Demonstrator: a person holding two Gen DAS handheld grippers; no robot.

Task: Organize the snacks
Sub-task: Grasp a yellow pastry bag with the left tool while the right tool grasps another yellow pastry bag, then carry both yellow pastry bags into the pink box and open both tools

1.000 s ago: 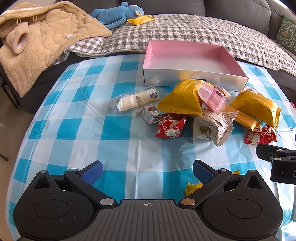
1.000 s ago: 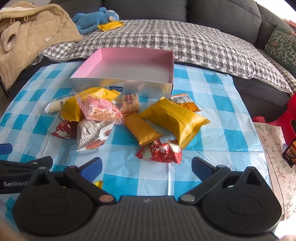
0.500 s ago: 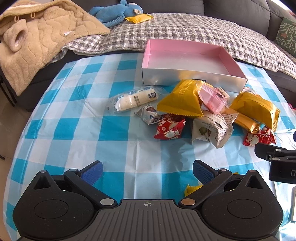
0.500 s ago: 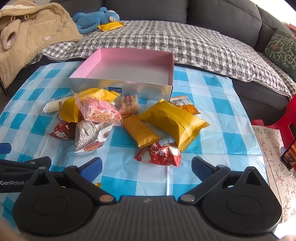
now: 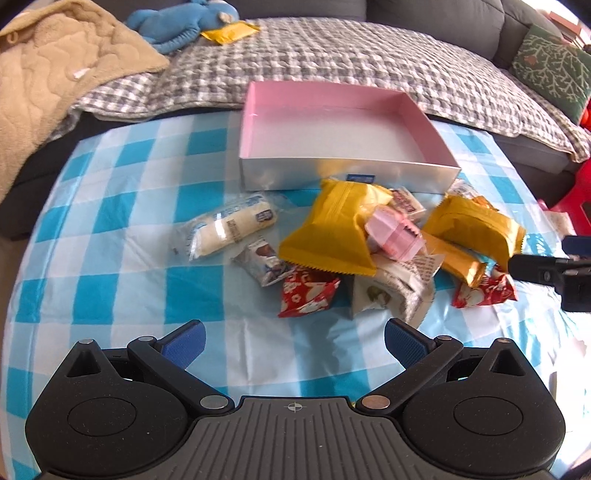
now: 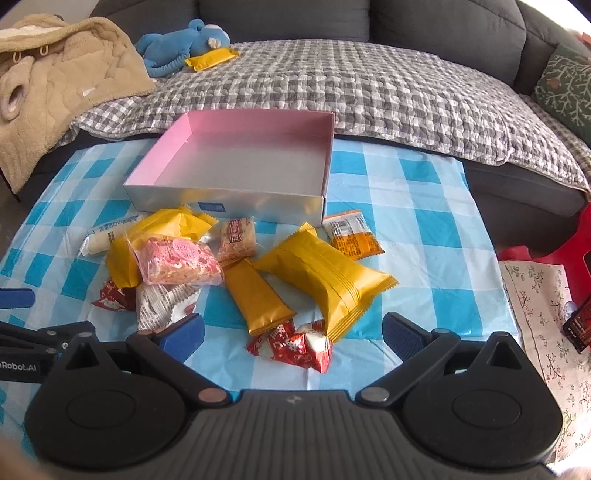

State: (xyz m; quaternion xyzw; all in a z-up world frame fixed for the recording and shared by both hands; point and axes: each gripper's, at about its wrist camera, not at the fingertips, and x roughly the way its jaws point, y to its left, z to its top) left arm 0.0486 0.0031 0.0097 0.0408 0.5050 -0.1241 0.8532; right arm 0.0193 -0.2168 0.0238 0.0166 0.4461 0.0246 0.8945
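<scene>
Progress on the task looks close to zero, judged from both views.

Left wrist view: the left gripper (image 5: 293,341) hangs over the checked cloth (image 5: 122,258) with its jaws wide apart and nothing between them. The box (image 5: 258,173), pink inside and silver outside, stands at the far side of the table, just before the sofa, and its floor is bare. All snacks lie on the cloth in front of it. A white roll (image 5: 231,227) lies alone to the left, and a small silver pack (image 5: 260,260) is just beside it. A red pack (image 5: 306,295) is the nearest one to the blue fingertips (image 5: 184,341). Behind it a big yellow bag (image 5: 332,229) lies partly over a pink pack (image 5: 393,234) and a printed white pack (image 5: 391,288). One more yellow pack (image 5: 229,31) lies on the sofa blanket by the blue toy (image 5: 177,22), well apart from the rest.

Right wrist view: the right gripper (image 6: 291,332) is also spread wide and holds nothing. A red pack (image 6: 291,345) lies just before it, almost between the fingertips. Beyond are a yellow bar (image 6: 255,295), a second yellow bag (image 6: 325,277), an orange pack (image 6: 351,236) and a cracker pack (image 6: 236,238) near the box wall. The box is seen empty here too.

So, I judge, every snack must yet go into the box; the two red packs seem the easiest first picks.
</scene>
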